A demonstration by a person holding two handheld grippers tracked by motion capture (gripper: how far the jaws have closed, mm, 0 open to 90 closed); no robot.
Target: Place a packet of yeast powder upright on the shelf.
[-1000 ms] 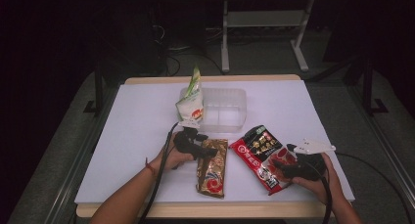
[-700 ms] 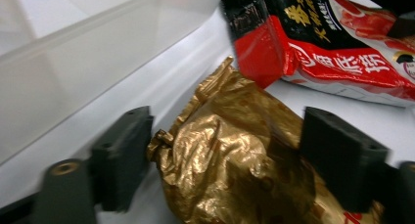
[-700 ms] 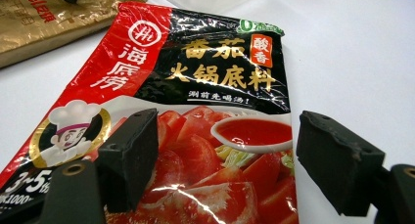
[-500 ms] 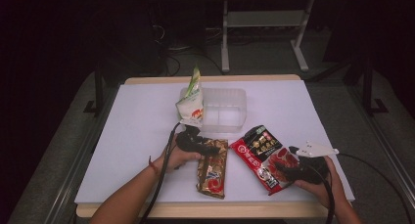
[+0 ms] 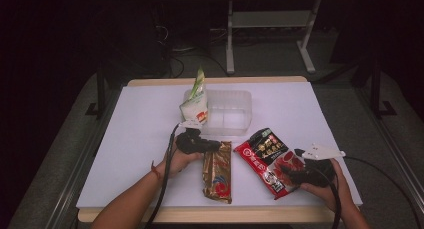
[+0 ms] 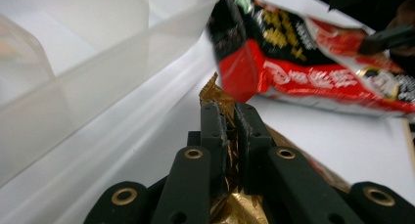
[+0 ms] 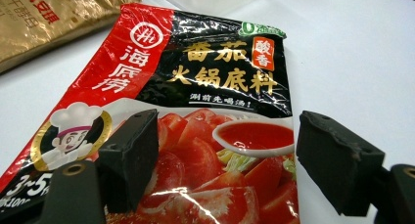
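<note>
Little has shifted in the last second: your left claw (image 6: pixel 229 131) still pinches the gold packet (image 5: pixel 218 170) at its twelve o'clock end, beside the clear tub (image 5: pixel 228 112). Your right claw (image 7: pixel 222 160) has settled, spread, over the red sauce pouch (image 7: pixel 205 111); grip next.

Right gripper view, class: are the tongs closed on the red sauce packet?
No: the right tongs stand wide open, their jaws on either side of the red sauce packet.

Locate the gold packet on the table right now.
In the high view the gold packet lies near the table's front edge, between the red soup-base packet on its right and the person's left hand; the left tool is shut on its top end, just before the clear container.
</note>
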